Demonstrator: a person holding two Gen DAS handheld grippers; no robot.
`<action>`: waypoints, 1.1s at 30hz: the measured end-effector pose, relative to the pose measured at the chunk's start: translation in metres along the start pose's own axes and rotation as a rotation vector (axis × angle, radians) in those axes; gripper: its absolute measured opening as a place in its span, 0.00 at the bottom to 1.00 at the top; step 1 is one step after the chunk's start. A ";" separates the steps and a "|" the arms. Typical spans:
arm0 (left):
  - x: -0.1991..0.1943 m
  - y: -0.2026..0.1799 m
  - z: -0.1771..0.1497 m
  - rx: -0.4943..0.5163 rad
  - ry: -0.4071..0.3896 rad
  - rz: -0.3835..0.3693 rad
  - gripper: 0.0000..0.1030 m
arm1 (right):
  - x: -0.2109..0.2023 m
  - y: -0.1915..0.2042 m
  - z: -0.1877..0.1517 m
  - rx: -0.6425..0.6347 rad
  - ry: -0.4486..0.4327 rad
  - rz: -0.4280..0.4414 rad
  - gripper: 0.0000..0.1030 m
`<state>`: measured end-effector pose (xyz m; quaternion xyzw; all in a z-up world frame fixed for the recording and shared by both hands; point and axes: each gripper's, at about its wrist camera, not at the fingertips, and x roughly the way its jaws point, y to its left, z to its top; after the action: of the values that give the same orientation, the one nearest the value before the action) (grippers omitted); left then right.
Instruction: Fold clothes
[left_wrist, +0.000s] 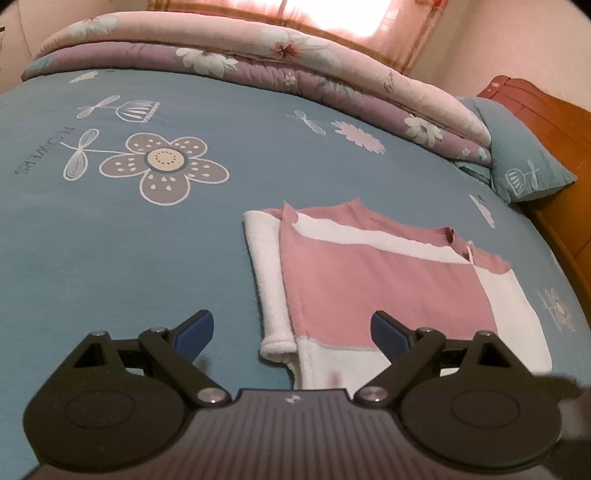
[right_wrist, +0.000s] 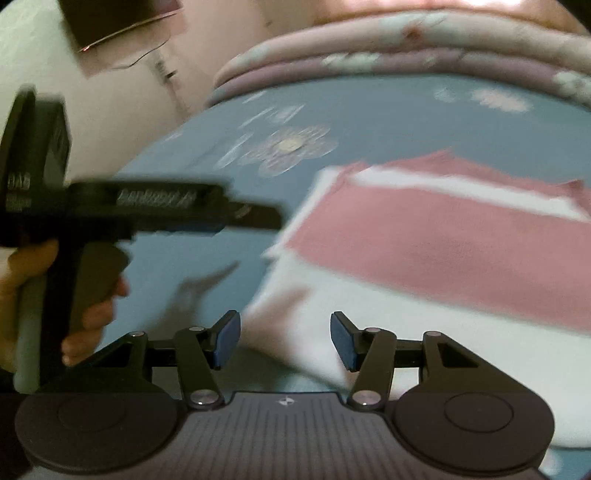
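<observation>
Both your grippers, left (left_wrist: 291, 334) & right (right_wrist: 284, 338), gape w/ nothing held; sweater (left_wrist: 388, 280) lies part-folded flat on bedsheet (left_wrist: 110, 240), prob. awaiting next fold.

Warm, dim indoor light fills both views. In the left wrist view a blown-out bright window behind pink curtains (left_wrist: 332, 18) glares at the far edge, washing the folded floral quilt (left_wrist: 258, 62) pinkish. That view is fairly sharp; fisheye curvature bends the teal flower-printed bedsheet (left_wrist: 110, 229) at the edges, with dark vignetted corners. The right wrist view is heavily motion-blurred; a soft shadow lies on the sheet near left.
</observation>
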<state>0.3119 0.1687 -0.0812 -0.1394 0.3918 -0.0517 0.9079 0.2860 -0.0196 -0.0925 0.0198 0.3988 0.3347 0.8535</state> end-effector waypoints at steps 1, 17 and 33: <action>0.000 -0.001 0.000 0.002 0.002 0.000 0.89 | -0.008 -0.010 -0.002 0.026 -0.016 -0.027 0.61; 0.009 0.002 -0.003 -0.033 -0.008 -0.116 0.89 | -0.080 -0.138 -0.069 0.469 -0.112 -0.268 0.66; 0.050 0.075 -0.013 -0.371 0.036 -0.368 0.92 | -0.095 -0.113 -0.063 0.337 -0.142 -0.323 0.67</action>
<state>0.3355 0.2270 -0.1469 -0.3716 0.3787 -0.1456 0.8351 0.2615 -0.1776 -0.1066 0.1213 0.3858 0.1206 0.9066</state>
